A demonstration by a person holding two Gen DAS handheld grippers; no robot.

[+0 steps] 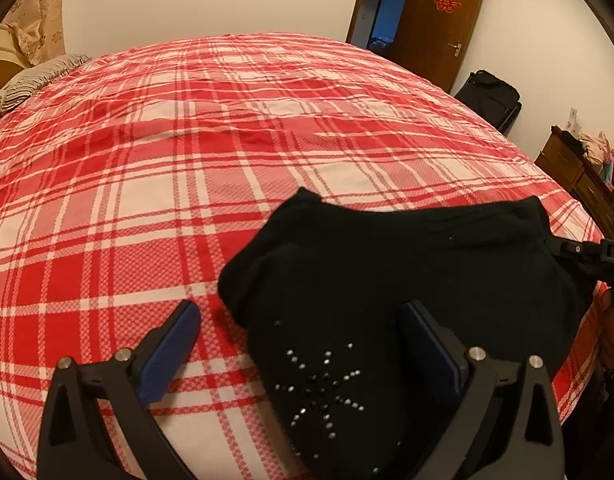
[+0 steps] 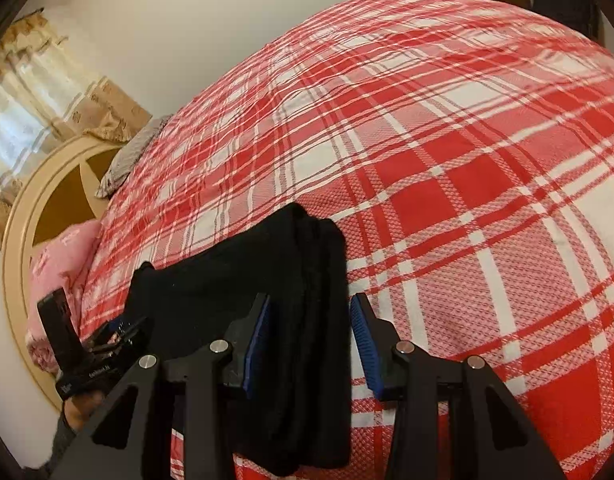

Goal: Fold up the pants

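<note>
Folded black pants [image 1: 407,264] on plaid bed [image 1: 187,140] between spread left hand-held gripper [image 1: 299,320] and right hand-held gripper [image 2: 311,312], both empty; next, likely smoothing

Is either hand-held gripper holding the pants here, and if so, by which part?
Neither. Both the left hand-held gripper and the right hand-held gripper are open, each straddling an edge of the folded black pants lying on the bed.
</note>
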